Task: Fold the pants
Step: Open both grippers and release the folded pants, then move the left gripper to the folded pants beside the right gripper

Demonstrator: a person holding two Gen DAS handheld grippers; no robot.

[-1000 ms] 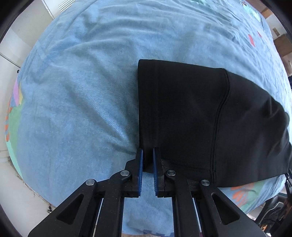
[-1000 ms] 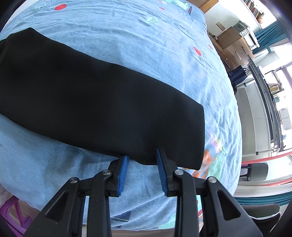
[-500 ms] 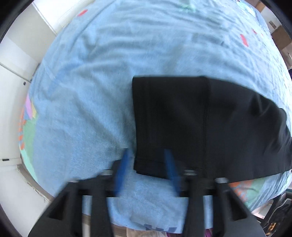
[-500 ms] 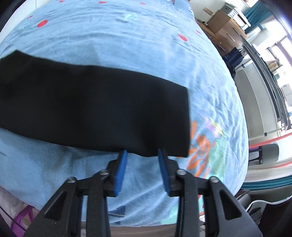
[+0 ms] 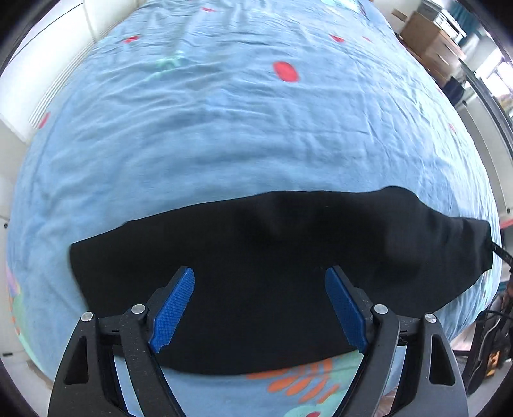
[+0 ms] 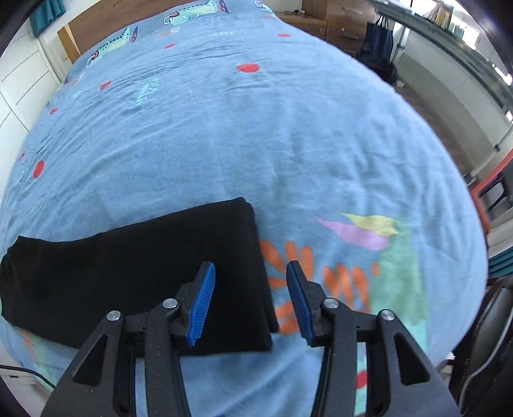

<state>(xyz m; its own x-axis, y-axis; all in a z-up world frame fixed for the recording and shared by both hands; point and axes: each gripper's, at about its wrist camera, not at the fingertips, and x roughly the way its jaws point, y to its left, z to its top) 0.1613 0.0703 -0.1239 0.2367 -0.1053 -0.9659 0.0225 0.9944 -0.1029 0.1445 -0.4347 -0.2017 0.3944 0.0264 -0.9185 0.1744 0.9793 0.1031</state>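
The black pants lie flat as a long folded strip on the blue bedspread. My left gripper is wide open and empty, hovering over the strip's near edge around its middle. In the right wrist view the pants end in a straight edge at the right. My right gripper is open and empty, its jaws standing either side of that end's near corner, above the cloth.
The bedspread has red dots and orange, green and pink prints near the front edge. A wooden headboard is at the far end. A cabinet and a chair stand on the right.
My left gripper let go of the pants' end, opened wide and swung along the strip toward its middle. My right gripper moved toward the right end of the pants and opened wider.
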